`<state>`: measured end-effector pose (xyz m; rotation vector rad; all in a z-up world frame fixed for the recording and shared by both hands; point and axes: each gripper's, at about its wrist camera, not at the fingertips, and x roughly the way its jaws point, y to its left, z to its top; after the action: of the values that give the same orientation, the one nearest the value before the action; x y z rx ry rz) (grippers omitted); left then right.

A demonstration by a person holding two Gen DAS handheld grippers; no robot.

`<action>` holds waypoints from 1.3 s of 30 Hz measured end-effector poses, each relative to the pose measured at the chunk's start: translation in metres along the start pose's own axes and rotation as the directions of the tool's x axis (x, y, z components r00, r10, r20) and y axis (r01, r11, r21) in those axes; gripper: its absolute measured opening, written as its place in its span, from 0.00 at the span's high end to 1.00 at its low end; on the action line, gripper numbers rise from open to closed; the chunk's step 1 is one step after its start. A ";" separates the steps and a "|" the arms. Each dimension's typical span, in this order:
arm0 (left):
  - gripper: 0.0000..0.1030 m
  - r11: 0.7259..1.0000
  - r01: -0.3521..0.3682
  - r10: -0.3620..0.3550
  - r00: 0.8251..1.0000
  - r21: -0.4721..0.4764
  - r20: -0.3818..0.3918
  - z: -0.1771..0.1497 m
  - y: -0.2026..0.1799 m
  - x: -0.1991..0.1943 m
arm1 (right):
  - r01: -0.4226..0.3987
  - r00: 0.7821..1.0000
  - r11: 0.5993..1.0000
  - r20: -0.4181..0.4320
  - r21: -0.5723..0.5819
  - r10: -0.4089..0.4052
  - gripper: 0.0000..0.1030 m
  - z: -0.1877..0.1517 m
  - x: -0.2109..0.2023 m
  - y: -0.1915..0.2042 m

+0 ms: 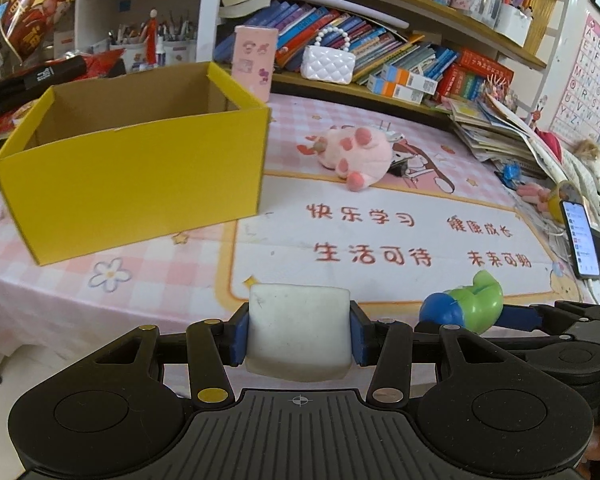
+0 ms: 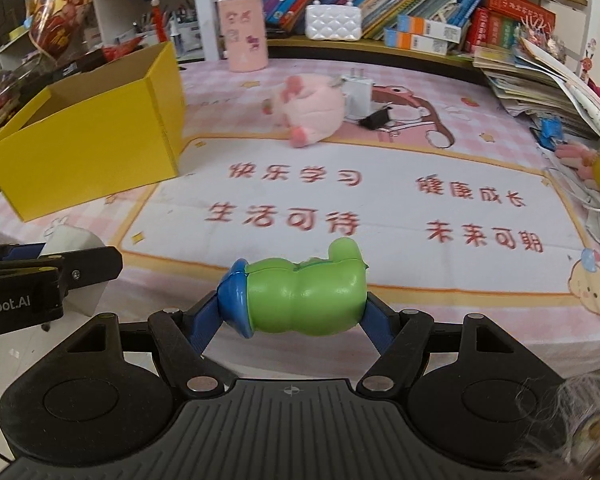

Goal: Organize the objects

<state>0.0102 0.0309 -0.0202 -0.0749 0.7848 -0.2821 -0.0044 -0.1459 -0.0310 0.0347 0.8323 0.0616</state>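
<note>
My left gripper (image 1: 299,334) is shut on a white block (image 1: 298,330), held above the near edge of the table. My right gripper (image 2: 296,304) is shut on a green and blue toy (image 2: 300,296), held sideways; the toy also shows in the left wrist view (image 1: 464,306). An open yellow box (image 1: 136,176) stands on the table's left side, its inside looks empty; it also shows in the right wrist view (image 2: 88,136). A pink plush toy (image 1: 356,154) lies on the mat farther back, also in the right wrist view (image 2: 312,112).
A white charger plug (image 2: 358,88) and black clip lie behind the plush. A pink holder (image 1: 256,62) and white purse (image 1: 328,62) stand at the back. A book pile (image 1: 496,128) and a phone (image 1: 580,240) are at the right. Shelves of books rise behind.
</note>
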 end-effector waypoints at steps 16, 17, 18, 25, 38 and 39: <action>0.56 0.999 -0.016 0.017 1.000 -0.034 0.021 -0.028 0.042 -0.039 | -0.029 1.000 0.999 -0.002 -0.035 0.029 0.31 -0.022 -0.016 0.054; 0.56 0.999 -0.021 0.022 1.000 -0.040 0.022 -0.030 0.045 -0.041 | -0.037 0.999 0.998 -0.004 -0.042 0.037 0.31 -0.024 -0.016 0.057; 0.56 0.998 -0.028 0.030 0.999 -0.048 0.025 -0.032 0.048 -0.045 | -0.045 0.999 0.998 -0.007 -0.047 0.044 0.31 -0.024 -0.016 0.061; 0.56 0.994 -0.070 0.074 0.996 -0.082 0.050 -0.041 0.066 -0.063 | -0.092 0.996 0.991 -0.005 -0.095 0.092 0.31 -0.027 -0.019 0.088; 0.56 0.983 -0.107 0.125 0.985 -0.148 0.117 -0.033 0.095 -0.085 | -0.121 0.991 0.982 0.043 -0.148 0.129 0.31 -0.013 -0.029 0.122; 0.56 0.984 -0.104 0.123 0.984 -0.148 0.127 -0.030 0.096 -0.085 | -0.121 0.990 0.982 0.051 -0.144 0.129 0.31 -0.010 -0.030 0.122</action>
<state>-0.0463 0.1477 0.0006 -0.1799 0.6697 -0.1117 -0.0371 -0.0259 -0.0088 -0.0435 0.7634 0.2364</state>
